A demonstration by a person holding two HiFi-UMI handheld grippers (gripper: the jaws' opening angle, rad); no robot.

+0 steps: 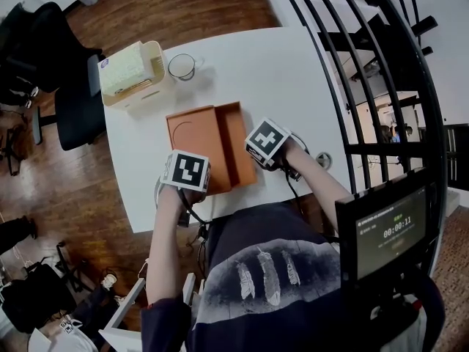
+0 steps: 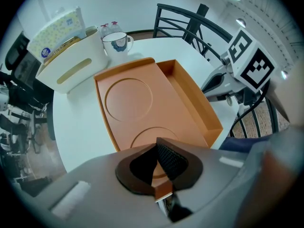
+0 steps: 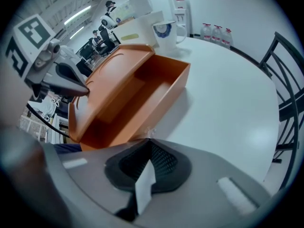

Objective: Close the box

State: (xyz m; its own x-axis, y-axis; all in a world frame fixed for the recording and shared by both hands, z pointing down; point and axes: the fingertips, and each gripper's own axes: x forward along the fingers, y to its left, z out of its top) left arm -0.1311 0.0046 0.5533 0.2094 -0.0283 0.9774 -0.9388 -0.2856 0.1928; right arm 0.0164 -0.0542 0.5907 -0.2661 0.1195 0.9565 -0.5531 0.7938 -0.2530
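an open orange box (image 1: 236, 149) lies on the white table (image 1: 293, 72), close to the person's edge. its flat lid (image 2: 137, 108), with two round shapes pressed into it, is on the left. the deep part (image 2: 187, 96) is on the right.

the left hand-held gripper (image 2: 164, 167) sits at the near edge of the lid. its jaws are pinched onto that edge, and a bit of orange shows between them. in the right gripper view the lid is lifted up and leans over the deep part, not flat on the table.

the right hand-held gripper (image 3: 147, 167) is just beside the right side of the box, near its front corner. its jaws are almost together and hold nothing. i cannot tell if it touches the box.

behind the box, at the far left of the table, stand a white basket (image 1: 139, 86) with a pack of tissues (image 1: 124, 68) in it and a white mug (image 1: 182, 66) beside it.
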